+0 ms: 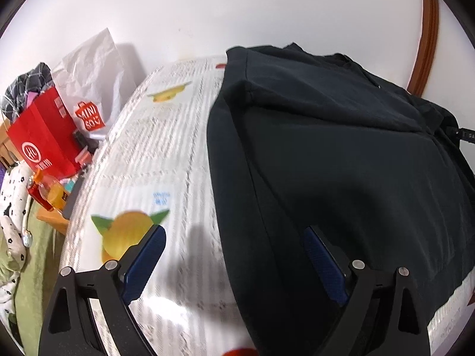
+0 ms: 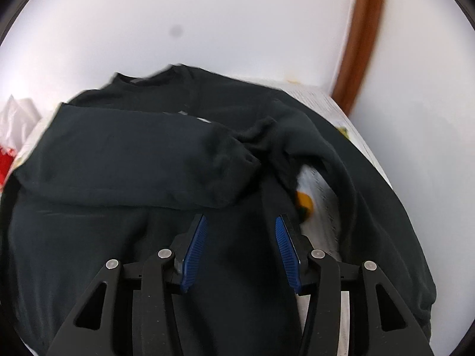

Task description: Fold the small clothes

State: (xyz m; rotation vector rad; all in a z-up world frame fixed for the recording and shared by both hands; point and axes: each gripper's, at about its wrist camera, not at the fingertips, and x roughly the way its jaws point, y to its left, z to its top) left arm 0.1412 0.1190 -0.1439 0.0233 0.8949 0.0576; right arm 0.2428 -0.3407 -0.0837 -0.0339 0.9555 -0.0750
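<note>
Right wrist view: your spread, empty right gripper (image 2: pixel 239 225) hovers over the soft, floppy black sweatshirt (image 2: pixel 118 154); pinch its folded sleeve's cuff (image 2: pixel 237 175).

Both wrist views look forward and down, close over the bench (image 1: pixel 166 148); they share the dark shirt (image 2: pixel 148 154) and far wall (image 1: pixel 237 14).

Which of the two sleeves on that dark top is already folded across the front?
On the dark top, the left sleeve in the right wrist view: it lies flat across the chest. The right sleeve is still bunched and arched, with tablecloth showing beneath.
</note>
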